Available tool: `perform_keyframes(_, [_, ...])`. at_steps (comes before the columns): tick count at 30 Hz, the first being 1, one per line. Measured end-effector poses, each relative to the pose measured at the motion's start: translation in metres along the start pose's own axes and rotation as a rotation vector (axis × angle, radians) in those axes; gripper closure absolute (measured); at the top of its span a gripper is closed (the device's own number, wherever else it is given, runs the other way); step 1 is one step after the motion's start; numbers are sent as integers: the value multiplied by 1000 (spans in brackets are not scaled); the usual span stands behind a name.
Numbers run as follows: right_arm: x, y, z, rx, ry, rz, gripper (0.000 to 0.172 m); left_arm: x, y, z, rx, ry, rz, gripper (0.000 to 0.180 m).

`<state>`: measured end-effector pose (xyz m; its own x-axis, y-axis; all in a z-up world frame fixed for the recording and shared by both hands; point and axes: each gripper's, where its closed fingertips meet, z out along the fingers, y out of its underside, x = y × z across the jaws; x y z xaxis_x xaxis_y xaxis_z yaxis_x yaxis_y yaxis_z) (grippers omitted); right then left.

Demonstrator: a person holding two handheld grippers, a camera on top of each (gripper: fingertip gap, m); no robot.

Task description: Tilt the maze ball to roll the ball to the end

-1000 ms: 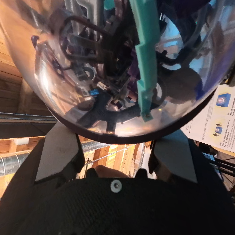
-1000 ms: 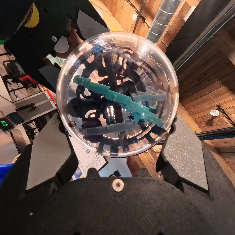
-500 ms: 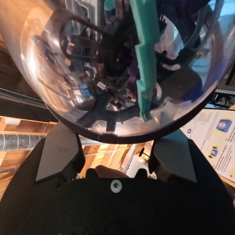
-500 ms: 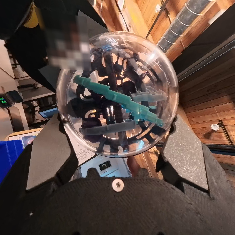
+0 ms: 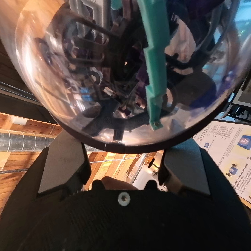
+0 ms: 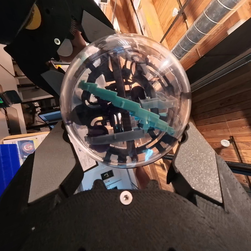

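Your right gripper (image 6: 125, 127) is spread wide, both pads pressed on the clear maze ball (image 6: 95, 65) held aloft. Your left gripper (image 5: 122, 146) clamps its far side, the sphere touching both fingertips.

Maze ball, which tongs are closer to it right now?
Neither; both touch the maze ball. Right tongs clamp its opposite sides; left tongs press its far upper-left part.

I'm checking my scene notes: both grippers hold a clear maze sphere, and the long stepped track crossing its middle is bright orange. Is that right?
One slip: the long stepped track is teal, not orange, as the right wrist view shows. The rest holds: the right gripper and the left gripper both clasp the clear maze sphere.
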<state>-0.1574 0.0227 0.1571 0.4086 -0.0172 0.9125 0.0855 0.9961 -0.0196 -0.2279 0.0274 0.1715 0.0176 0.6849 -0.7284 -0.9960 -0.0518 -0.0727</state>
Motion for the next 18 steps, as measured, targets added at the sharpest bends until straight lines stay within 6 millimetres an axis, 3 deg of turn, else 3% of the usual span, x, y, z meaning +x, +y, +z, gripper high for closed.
perform_keyframes(10, [-6, -2, 1, 3, -10, 7, 12, 2, 4, -4, -9, 6, -3, 54])
perform_keyframes(18, [-29, 5, 0, -12, -48, 35, 12, 26, 13, -14, -35, 44, -27, 54])
